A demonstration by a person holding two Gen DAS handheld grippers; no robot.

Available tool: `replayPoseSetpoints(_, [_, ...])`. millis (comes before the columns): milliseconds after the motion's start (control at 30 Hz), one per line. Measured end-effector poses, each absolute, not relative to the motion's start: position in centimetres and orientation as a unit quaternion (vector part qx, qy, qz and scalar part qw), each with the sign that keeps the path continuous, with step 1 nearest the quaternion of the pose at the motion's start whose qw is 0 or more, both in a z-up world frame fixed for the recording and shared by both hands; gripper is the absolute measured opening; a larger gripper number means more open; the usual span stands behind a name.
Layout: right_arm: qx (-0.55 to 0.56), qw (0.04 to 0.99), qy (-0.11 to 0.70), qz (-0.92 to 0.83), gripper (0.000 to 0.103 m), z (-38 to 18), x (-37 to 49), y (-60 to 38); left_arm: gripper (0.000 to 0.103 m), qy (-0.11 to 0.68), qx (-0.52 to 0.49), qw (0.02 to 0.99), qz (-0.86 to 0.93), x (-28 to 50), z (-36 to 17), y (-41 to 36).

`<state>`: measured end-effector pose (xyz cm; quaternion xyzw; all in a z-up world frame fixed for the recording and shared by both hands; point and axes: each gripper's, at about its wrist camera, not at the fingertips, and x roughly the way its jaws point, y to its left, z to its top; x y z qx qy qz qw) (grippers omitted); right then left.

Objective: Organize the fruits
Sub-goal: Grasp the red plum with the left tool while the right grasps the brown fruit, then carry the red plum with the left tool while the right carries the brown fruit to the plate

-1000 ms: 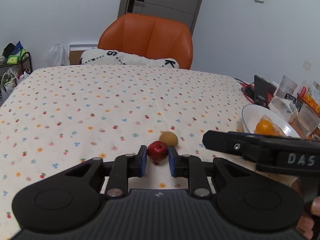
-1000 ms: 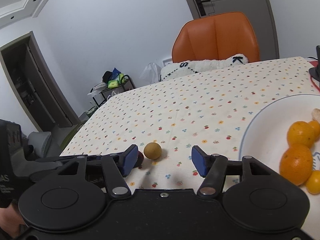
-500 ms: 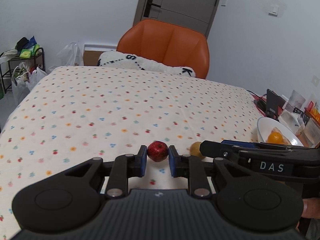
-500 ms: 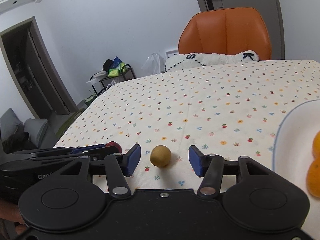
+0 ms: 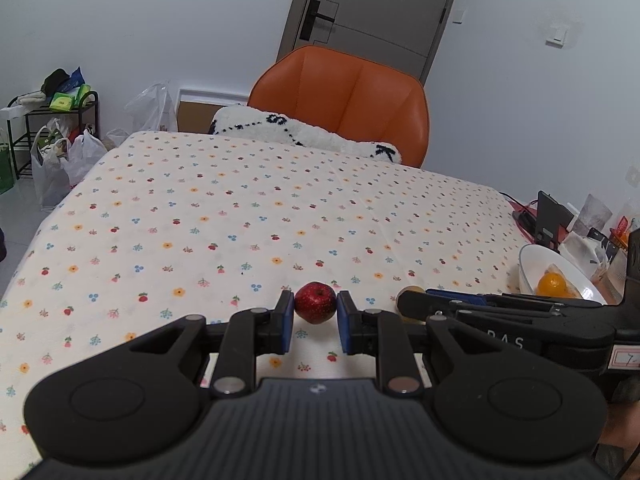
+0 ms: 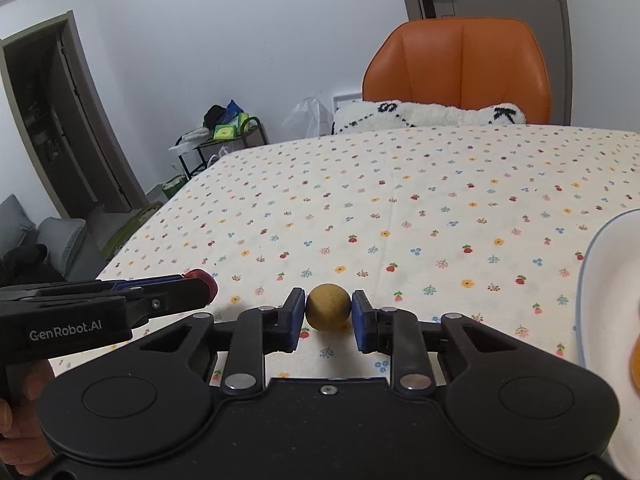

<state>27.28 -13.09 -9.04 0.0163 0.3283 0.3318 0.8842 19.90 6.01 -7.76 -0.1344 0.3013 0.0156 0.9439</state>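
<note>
the left tongs [image 5: 316, 322] are closed narrow on a small red apple [image 5: 315, 302], a blue pad touching each side of it. the right tongs [image 6: 329, 319] are just as narrow on a round brown fruit [image 6: 329, 306], pads pressed to both flanks. neither fruit has a long axis to speak of; both are near spheres, so the grip angle matters little.

what the next move turns on is the white bowl [image 5: 536, 258]: it lies off to the right of both tongs, on the right end of the desk [image 5: 240, 216] with its flowered cloth. an orange [image 5: 552, 285] already sits in it. the right tongs are the nearer pair, with the bowl's rim [image 6: 590, 280] just beside them, so the brown fruit likely goes in first. the left tongs would have to cross past the right ones to reach it, and that crossing is where a bump seems possible.

the left wrist view shows the whole bowl, the orange inside and the clutter behind it, and the right tongs reaching in from the right with the brown fruit mostly hidden behind them. the right wrist view shows only a slice of the bowl, but it gives the brown fruit in full, and the apple as a red tip at the end of the left tongs. whether either fruit is lifted off the cloth or resting on it, i cannot tell.
</note>
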Motion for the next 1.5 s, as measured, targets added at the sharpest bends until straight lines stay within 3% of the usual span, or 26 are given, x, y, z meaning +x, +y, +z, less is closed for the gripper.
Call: replayPoseSetpoints(1500, [0.07, 0.931, 0.27, 0.237, 0.024, -5.3, 22.1, -27.5, 0.021, 0.272, -0.084, 0.955, -0.087, 18.6, -3.8, -6.2])
